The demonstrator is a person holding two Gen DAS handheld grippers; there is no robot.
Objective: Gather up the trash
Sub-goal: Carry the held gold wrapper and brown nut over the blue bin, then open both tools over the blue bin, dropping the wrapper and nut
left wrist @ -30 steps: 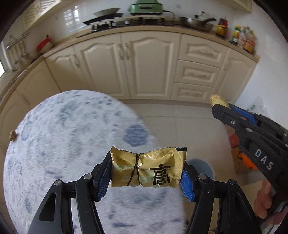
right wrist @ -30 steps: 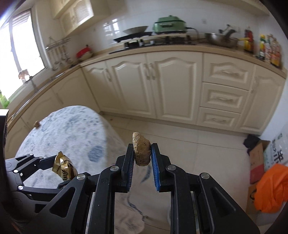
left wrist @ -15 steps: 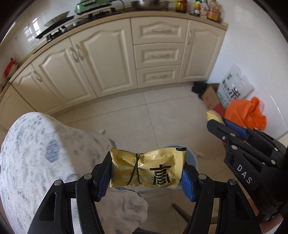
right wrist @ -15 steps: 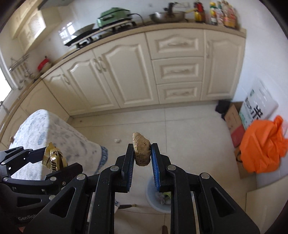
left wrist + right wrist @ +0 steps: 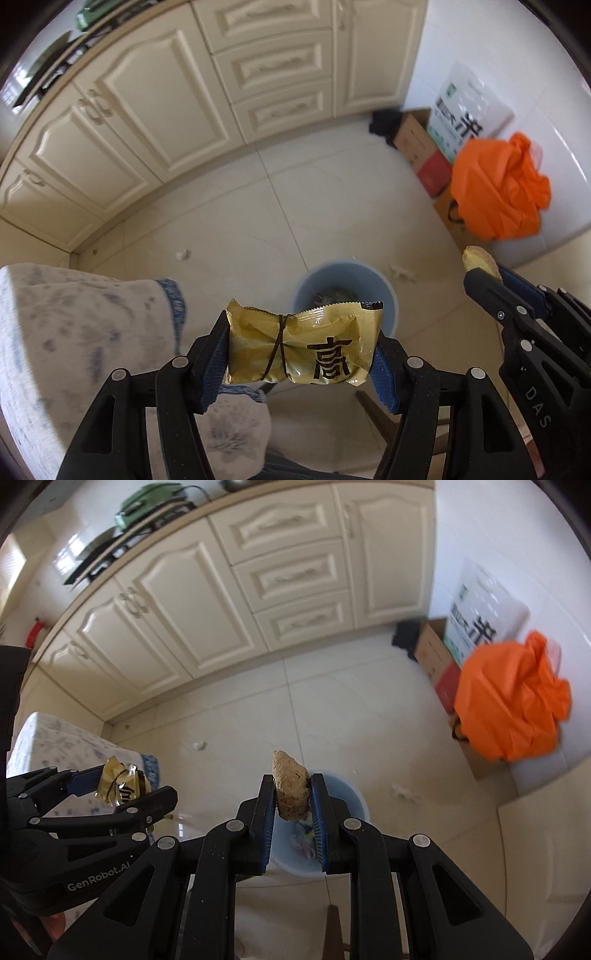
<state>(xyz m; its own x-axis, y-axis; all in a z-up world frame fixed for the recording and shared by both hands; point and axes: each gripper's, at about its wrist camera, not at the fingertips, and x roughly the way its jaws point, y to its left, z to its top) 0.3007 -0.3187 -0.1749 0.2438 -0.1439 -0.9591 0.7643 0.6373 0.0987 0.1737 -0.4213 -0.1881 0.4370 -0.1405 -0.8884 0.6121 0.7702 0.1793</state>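
Pale floor tiles (image 5: pixel 229 236) fill the kitchen below both grippers, and both cameras look steeply down at them.

Nearest in the left wrist view, the left gripper (image 5: pixel 301 354) is about half open and pressed on a gold snack packet (image 5: pixel 301 343). The packet lies sideways, its long way running from one blue pad to the other, with a thin band around its middle. In the right wrist view, the right gripper (image 5: pixel 292 794) is almost closed on a brown crumbly chunk (image 5: pixel 290 788) (maybe dry bread or a bit of root, it is hard to tell). The chunk stands on end and sticks out past the fingertips.

Just past both loads sits a round blue bin (image 5: pixel 351 801) on the floor, with some scraps already inside. The bin shows right behind the packet in the left view and right behind the chunk in the right view. So the bin lies below and a little ahead of each gripper. The right one looks more squarely over the opening, so it is likely the nearer of the two. Letting go looks like the next job, and the wide packet may need to be more centred first.

To the left hangs a white and blue tablecloth (image 5: pixel 74 332). Farther off, small white scraps (image 5: pixel 181 254) lie on the tiles. Farthest away stand cream cabinets (image 5: pixel 166 103), cardboard boxes (image 5: pixel 421 147) and an orange bag (image 5: pixel 498 192).
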